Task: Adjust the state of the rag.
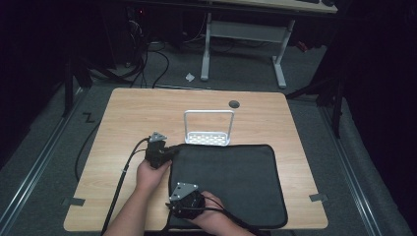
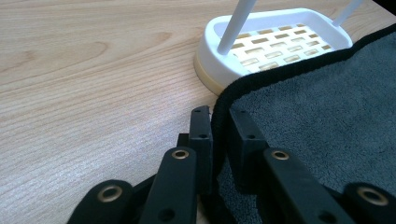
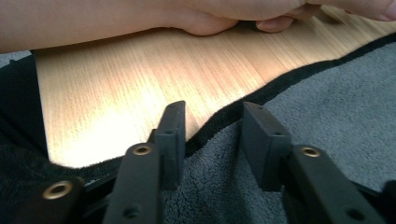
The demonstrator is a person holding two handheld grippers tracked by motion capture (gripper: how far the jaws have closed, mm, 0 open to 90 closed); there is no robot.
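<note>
A dark grey towel (image 1: pixel 231 177) with a black hem lies flat on the near right part of a wooden table (image 1: pixel 133 118). My left gripper (image 1: pixel 169 153) is at the towel's far left corner. In the left gripper view my left gripper (image 2: pixel 220 114) is shut on the towel (image 2: pixel 327 116), its jaws pinching the hem. My right gripper (image 1: pixel 181 199) is at the towel's left edge, near the front. In the right gripper view my right gripper (image 3: pixel 212 109) stands open, with the towel (image 3: pixel 336 102) edge lying flat between the jaws. The person's left hand (image 3: pixel 210 18) shows beyond it.
A white slotted rack (image 1: pixel 209 137) with a tall hoop handle stands just past the towel's far edge, and the rack (image 2: pixel 205 60) is close ahead of my left gripper. A round cable hole (image 1: pixel 234 103) lies farther back. Bare wood spreads left of the towel.
</note>
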